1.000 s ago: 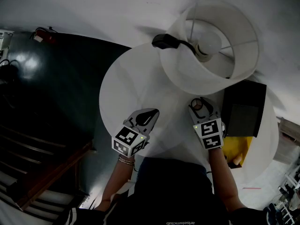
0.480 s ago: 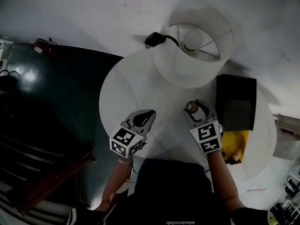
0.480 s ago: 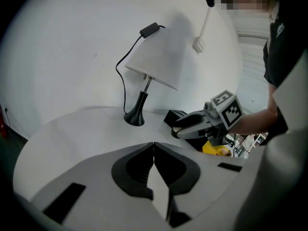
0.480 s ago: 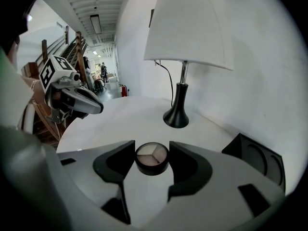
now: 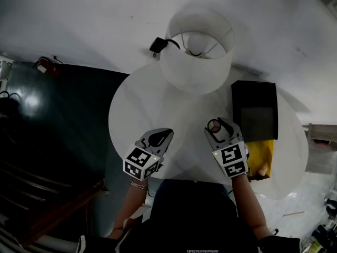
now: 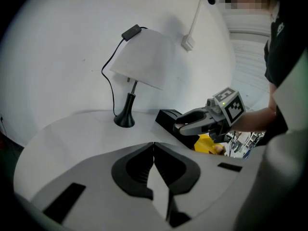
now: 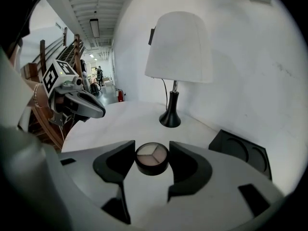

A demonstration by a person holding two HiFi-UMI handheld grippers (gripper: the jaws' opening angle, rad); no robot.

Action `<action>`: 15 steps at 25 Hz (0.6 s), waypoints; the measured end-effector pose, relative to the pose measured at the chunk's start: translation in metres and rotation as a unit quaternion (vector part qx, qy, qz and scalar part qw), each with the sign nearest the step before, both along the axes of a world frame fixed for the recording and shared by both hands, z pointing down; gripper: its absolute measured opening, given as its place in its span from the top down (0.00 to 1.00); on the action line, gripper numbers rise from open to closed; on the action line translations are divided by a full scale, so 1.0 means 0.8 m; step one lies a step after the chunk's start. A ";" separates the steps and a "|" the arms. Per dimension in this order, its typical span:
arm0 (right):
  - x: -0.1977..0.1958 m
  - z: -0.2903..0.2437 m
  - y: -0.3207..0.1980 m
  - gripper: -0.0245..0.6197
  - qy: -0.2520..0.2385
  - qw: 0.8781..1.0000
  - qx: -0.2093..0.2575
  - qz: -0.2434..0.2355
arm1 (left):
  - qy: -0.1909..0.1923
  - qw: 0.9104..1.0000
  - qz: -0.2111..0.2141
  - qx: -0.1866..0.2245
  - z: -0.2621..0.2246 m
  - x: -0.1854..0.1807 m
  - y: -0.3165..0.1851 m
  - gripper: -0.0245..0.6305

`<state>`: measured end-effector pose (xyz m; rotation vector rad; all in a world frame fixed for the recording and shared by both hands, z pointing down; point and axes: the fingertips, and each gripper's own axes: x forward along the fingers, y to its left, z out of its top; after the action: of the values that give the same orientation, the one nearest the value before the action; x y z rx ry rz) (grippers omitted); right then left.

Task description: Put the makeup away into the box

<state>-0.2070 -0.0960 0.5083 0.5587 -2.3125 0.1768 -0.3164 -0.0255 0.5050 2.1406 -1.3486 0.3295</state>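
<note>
Landmark: a white-shaded lamp (image 5: 196,62) on a dark foot, standing at the far side of a round white table (image 5: 138,107), against the wall.
Right gripper (image 5: 217,126): on the person's side of the lamp and slightly right of it in the head view; its jaws are closed onto a makeup compact (image 7: 151,157), one pad on each side of its rim.
Makeup compact: a small round black pot holding three pale pans; held over the table in front of the lamp's foot, with the table showing well below it in the right gripper view.
Compact's facing: pan side up and tipped a little toward the gripper's camera. It is round, so it has no long axis.
Left gripper (image 5: 159,136): on the person's side of the lamp and left of it in the head view; the jaws are closed together with nothing between them.
Box (image 5: 254,109): black and rectangular, on the table just right of the lamp; its long side runs from the person toward the wall. Round recesses in its top face upward.
Yellow thing (image 5: 259,158): just beside the box's near end, farther from the lamp; what it is cannot be told.
</note>
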 end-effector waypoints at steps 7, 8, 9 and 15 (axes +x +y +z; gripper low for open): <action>0.038 -0.014 0.018 0.60 -0.011 1.000 0.006 0.018 | -0.007 1.000 0.023 0.011 -0.012 0.032 0.005 0.93; 0.045 -0.015 0.020 0.60 -0.012 1.000 0.007 0.020 | -0.008 1.000 0.027 0.013 -0.013 0.039 0.006 0.93; 0.052 -0.017 0.022 0.60 -0.012 1.000 0.009 0.023 | -0.008 0.999 0.031 0.014 -0.015 0.045 0.006 0.93; 0.111 -0.026 0.029 0.60 -0.014 0.998 0.018 0.059 | -0.011 0.998 0.060 0.026 -0.026 0.093 0.012 0.93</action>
<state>-0.1179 -0.0725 0.4877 0.7153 -2.3150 0.1998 -0.2418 -0.0158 0.4839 2.2725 -1.2563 0.3706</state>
